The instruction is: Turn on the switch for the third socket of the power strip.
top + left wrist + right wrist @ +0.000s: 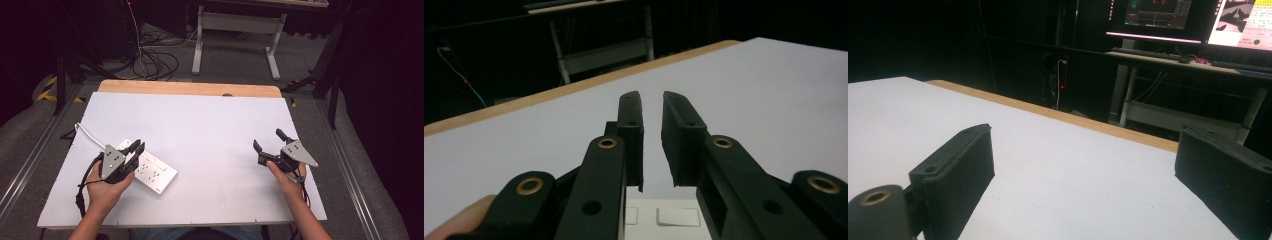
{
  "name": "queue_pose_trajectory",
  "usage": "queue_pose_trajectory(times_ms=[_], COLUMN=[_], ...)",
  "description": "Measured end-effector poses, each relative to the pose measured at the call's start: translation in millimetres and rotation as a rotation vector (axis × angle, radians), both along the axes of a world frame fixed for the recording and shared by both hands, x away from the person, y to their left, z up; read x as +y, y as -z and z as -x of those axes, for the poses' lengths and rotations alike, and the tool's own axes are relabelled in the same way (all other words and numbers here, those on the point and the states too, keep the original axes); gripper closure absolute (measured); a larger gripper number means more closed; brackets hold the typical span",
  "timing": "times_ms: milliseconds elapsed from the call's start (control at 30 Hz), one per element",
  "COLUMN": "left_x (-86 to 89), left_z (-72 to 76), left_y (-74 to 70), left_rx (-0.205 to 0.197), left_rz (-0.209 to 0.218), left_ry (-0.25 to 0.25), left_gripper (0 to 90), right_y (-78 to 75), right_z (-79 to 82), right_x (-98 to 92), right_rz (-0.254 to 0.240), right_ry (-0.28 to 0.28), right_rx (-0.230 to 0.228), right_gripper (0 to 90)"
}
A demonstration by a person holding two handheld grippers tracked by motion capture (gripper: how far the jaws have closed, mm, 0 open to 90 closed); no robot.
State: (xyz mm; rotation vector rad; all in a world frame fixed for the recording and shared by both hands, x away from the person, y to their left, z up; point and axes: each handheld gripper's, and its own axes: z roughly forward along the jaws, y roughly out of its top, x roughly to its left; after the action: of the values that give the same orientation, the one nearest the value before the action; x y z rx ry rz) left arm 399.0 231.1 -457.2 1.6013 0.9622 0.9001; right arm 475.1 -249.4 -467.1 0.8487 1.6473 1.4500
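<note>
Right, I've got the left gripper (136, 146) over the power strip (150, 170) w/ jaws slightly parted, nothing between, while the right gripper (268, 139) idles wide open, far right.

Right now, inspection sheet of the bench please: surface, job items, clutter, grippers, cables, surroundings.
Surface: white board on a wood-edged table, bare apart from the strip.
Job's things: white power strip flat at the near left, sockets up.
Clutter: nothing seen.
Grippers: left gripper over the strip, jaws a narrow gap apart, nothing between them; right gripper at the right, jaws wide, nothing held.
Cables: strip's white cord runs off the left edge; black cable bundle on the floor beyond.
Surroundings: dark room, white-legged desk behind, lit monitors on it.
</note>
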Motion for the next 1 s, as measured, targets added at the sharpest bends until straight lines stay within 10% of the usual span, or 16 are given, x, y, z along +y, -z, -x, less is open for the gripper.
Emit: queue_pose_trajectory(times_ms=[1000], left_x=[23.6], left_z=[6.0], left_y=[-8.2], left_rx=[-0.099], left_rz=[0.061], left_ry=[-0.178], left_gripper=[67.3], right_y=[-0.2], right_z=[0.0], right_x=[-0.2], right_rz=[0.001], right_ry=[0.001], right_rx=[-0.003], right_gripper=[9.3])
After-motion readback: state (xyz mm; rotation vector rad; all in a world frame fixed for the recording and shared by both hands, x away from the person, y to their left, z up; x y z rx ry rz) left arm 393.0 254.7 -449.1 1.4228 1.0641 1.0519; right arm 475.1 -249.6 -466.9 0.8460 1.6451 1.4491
